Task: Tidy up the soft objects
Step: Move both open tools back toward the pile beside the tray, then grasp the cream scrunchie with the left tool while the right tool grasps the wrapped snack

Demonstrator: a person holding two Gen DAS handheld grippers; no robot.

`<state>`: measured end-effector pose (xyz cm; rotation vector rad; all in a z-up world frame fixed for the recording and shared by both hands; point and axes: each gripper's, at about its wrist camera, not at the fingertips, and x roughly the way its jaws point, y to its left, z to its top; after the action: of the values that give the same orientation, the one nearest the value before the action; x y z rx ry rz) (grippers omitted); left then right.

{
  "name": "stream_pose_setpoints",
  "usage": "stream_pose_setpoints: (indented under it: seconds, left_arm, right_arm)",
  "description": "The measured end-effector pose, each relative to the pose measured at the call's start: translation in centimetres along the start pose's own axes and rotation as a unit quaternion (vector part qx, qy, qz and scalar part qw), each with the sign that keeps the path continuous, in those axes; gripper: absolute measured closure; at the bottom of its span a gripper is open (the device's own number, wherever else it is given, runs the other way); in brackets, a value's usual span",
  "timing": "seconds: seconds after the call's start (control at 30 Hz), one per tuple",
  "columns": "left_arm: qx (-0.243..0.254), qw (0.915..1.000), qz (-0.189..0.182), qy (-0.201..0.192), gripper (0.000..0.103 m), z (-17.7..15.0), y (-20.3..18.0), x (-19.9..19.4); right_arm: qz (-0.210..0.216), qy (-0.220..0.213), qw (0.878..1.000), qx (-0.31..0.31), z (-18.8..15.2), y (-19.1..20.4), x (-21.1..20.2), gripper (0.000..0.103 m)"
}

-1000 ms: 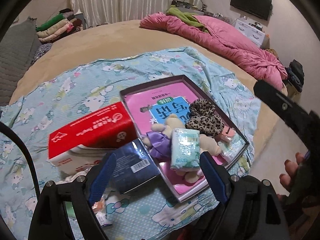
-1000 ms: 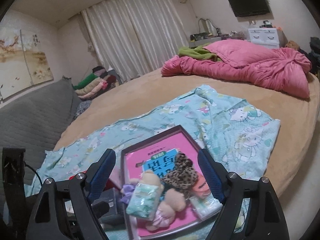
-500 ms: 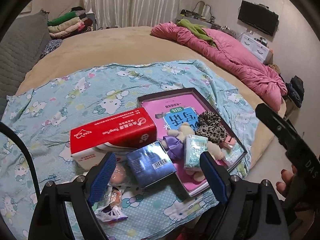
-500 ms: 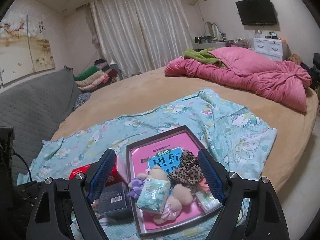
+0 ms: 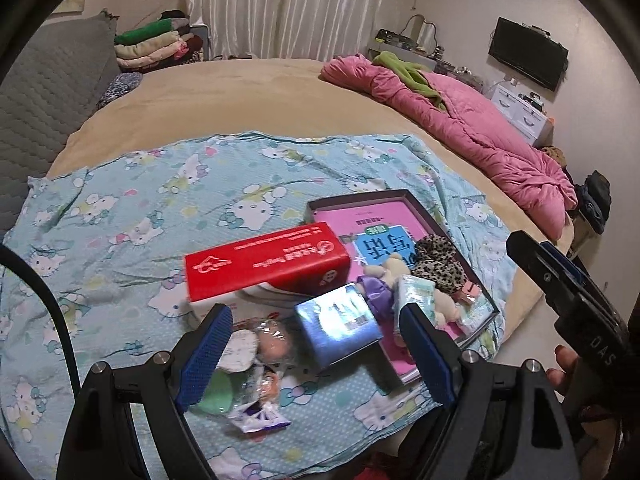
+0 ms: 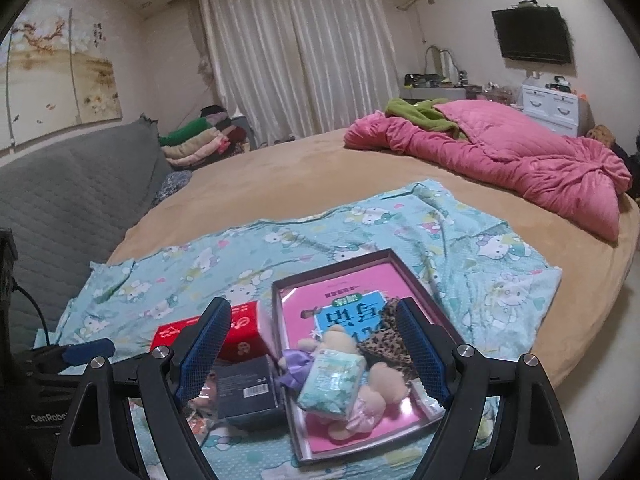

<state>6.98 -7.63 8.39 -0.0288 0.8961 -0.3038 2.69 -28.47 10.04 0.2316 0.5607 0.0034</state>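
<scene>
A shallow dark tray with a pink book in it lies on a Hello Kitty cloth. In the tray lie a teddy bear, a teal tissue pack, a purple bow and a leopard-print scrunchie. Left of the tray sit a red tissue box, a dark blue box and plastic-wrapped small items. My left gripper is open and empty above these. My right gripper is open and empty above the tray.
The cloth covers the near part of a round tan bed. A pink quilt with a green blanket lies at the back right. Folded clothes are stacked at the back left beside a grey padded headboard.
Both grippers have pulled back and up from the tray, so more of the bed and room shows. The left view has swung left onto the red box and wrapped items. Both stay open.
</scene>
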Motion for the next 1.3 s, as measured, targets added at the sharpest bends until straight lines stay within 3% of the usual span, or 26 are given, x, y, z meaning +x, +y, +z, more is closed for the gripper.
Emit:
stream_pose_setpoints:
  seconds: [0.47, 0.7, 0.93, 1.07, 1.3]
  left_arm:
    - [-0.059, 0.9977, 0.031, -0.015, 0.018, -0.3, 8.0, -2.1]
    - [-0.089, 0.9950, 0.045, 0.001, 0.018, -1.3, 12.2, -1.5]
    - [-0.104, 0.9936, 0.035, 0.025, 0.018, -2.7, 14.5, 0.3]
    - [-0.119, 0.9918, 0.002, 0.047, 0.018, -3.4, 15.1, 2.1]
    - [-0.127, 0.9883, -0.026, 0.080, 0.018, -4.7, 15.3, 5.0]
  right_arm:
    - [0.043, 0.027, 0.998, -0.043, -1.5, 3.9, 1.3, 0.018]
    - [0.072, 0.059, 0.993, -0.069, -3.1, 6.1, 2.9, 0.018]
    - [0.107, 0.102, 0.984, -0.096, -5.7, 9.1, 4.3, 0.018]
    - [0.129, 0.139, 0.976, -0.107, -8.0, 11.0, 5.4, 0.018]
    - [0.127, 0.200, 0.968, -0.086, -11.2, 12.4, 8.1, 0.018]
